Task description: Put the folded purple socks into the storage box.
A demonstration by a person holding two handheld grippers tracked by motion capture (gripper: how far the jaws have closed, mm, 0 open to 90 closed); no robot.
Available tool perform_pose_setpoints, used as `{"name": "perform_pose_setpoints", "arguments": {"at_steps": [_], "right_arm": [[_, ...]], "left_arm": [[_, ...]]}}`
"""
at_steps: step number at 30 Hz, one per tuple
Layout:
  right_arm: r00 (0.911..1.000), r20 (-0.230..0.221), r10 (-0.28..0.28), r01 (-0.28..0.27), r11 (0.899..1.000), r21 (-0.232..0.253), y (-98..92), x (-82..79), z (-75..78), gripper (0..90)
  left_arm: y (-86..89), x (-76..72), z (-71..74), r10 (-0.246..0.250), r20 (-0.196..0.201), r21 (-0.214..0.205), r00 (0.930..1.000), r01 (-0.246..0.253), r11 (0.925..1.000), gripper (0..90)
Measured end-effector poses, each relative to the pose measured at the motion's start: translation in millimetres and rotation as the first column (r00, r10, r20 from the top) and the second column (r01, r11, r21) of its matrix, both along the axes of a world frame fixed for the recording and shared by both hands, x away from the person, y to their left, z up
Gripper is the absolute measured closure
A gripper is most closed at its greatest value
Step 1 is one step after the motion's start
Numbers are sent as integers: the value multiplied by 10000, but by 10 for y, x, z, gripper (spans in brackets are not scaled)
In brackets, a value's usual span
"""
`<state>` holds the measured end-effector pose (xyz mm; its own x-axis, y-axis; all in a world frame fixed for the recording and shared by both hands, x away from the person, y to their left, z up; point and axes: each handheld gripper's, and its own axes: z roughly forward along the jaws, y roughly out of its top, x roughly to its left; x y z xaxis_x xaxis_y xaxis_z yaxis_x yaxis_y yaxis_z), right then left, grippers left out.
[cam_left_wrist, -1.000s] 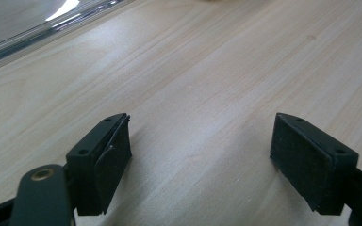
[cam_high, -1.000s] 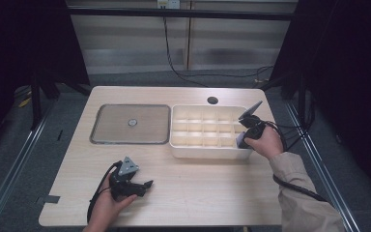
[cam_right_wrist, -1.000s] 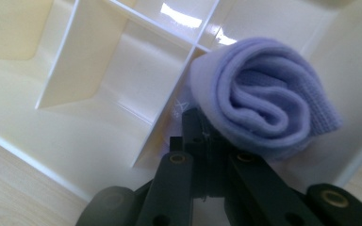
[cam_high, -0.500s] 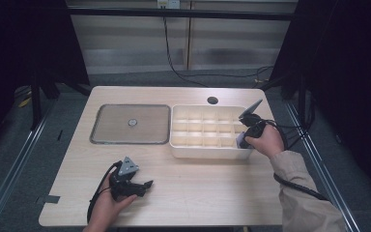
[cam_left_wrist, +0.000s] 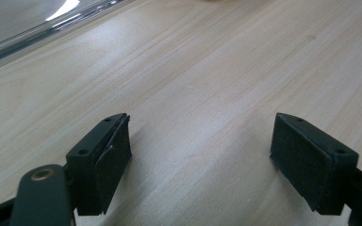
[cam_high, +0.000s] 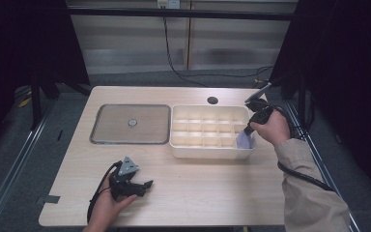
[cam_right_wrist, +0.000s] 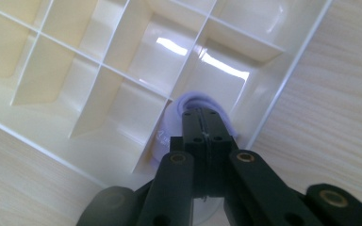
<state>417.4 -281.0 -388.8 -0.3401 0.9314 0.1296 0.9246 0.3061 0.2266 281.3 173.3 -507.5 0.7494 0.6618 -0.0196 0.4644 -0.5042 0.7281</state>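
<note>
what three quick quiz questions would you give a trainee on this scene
1. True or false: the right gripper is shut on the pale lilac cup.
2. Above which part of the divided white box is the cup: A the far left corner, B the near right corner, C the middle?
3. What lies between the left gripper's jaws?

Key: 1 true. 2 B. 3 Nothing; they stand open over the bare wooden table.

A light wood-grain table [cam_high: 212,193] with a round cable hole [cam_high: 212,100] near its far edge stands on grey floor [cam_high: 43,145]. Metal rails [cam_high: 14,164] run along both sides. Behind it is a pale panelled wall [cam_high: 188,43], with a black cable [cam_high: 171,63] hanging down. Dark curtains [cam_high: 348,72] flank the scene.
</note>
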Motion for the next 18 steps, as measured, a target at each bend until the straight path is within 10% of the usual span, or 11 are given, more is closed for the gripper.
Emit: {"name": "perform_pose_setpoints", "arguments": {"at_steps": [18], "right_arm": [[9990, -439, 121, -114, 9998, 160, 83, 21, -263, 900]], "left_arm": [[-2, -1, -4, 27, 38, -34, 10000, -27, 10000, 203]]}}
